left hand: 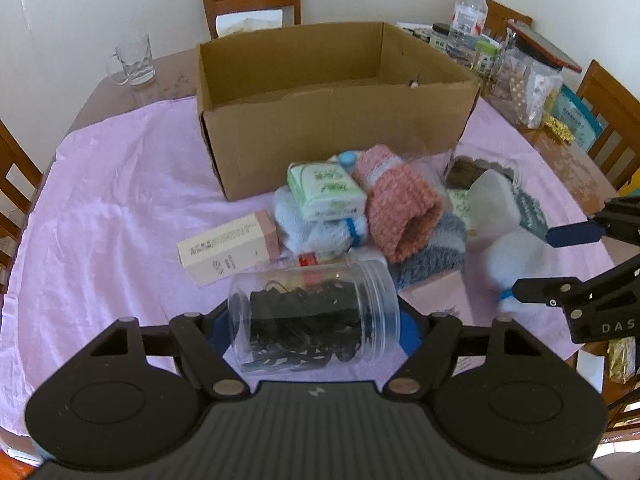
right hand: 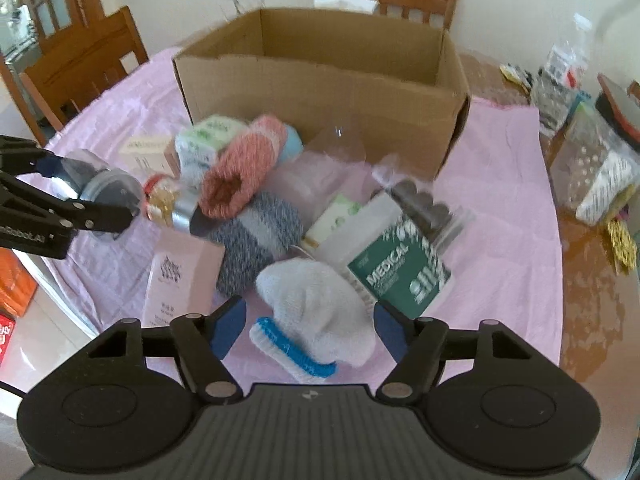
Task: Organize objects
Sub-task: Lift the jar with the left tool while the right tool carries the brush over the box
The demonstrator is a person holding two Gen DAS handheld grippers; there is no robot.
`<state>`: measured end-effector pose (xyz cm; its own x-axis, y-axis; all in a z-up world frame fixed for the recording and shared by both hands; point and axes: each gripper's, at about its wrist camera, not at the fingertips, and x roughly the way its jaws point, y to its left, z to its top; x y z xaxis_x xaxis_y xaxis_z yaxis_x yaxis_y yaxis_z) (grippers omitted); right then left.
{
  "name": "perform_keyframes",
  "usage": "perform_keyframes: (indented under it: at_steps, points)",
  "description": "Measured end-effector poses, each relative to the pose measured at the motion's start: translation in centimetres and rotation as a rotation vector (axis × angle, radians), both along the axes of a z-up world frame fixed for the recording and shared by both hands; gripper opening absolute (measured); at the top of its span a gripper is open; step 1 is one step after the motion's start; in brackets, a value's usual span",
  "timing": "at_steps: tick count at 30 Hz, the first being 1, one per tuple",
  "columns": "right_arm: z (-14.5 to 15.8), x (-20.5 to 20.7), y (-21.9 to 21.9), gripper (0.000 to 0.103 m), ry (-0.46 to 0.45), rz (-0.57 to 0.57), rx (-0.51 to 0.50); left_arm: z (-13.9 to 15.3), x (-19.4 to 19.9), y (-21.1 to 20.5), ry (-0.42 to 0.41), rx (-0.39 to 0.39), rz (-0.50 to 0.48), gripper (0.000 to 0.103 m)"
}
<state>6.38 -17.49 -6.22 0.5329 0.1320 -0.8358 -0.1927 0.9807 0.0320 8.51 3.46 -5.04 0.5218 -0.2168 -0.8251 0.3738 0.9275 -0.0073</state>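
Soft bright daylight, faint shadows, strong fisheye curvature with dark corners, motion blur in right view

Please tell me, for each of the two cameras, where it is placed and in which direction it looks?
Left wrist: sits on the left claw, facing the cardboard box; its fingers grip a clear jar, and the right claw enters at right.
Right wrist: sits on the open right claw, above a white sock; the left claw appears at left.
Shared: box, pink sock, purple cloth.
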Motion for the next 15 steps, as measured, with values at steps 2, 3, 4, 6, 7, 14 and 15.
perform_keyframes:
  at_steps: [2, 3, 4, 6, 7, 14, 15]
  points:
    - [0.2, 0.4, -0.1, 0.075, -0.007, 0.024, -0.011, 0.2, 0.2, -0.3, -0.007, 0.001, 0.009, 0.076]
    - [0.0, 0.5, -0.1, 0.074, -0.004, 0.034, -0.017, 0.2, 0.4, -0.5, -0.009, 0.005, 0.017, 0.076]
    - [-0.2, 0.7, -0.1, 0.074, 0.000, 0.041, -0.022, 0.2, 0.5, -0.7, -0.008, 0.008, 0.025, 0.076]
    - [-0.7, 0.8, -0.4, 0.073, 0.011, 0.052, -0.004, 0.2, 0.6, -1.1, -0.009, 0.003, 0.038, 0.076]
    - [-0.8, 0.7, -0.5, 0.073, 0.017, 0.062, 0.011, 0.3, 0.5, -1.2, -0.010, 0.000, 0.041, 0.076]
    - [-2.6, 0.1, -0.1, 0.077, 0.046, 0.098, 0.016, -0.2, -0.1, -1.7, 0.011, -0.001, 0.076, 0.076]
    - [-2.7, 0.1, -0.1, 0.078, 0.040, 0.103, 0.019, -0.2, -0.2, -1.7, 0.011, 0.003, 0.079, 0.076]
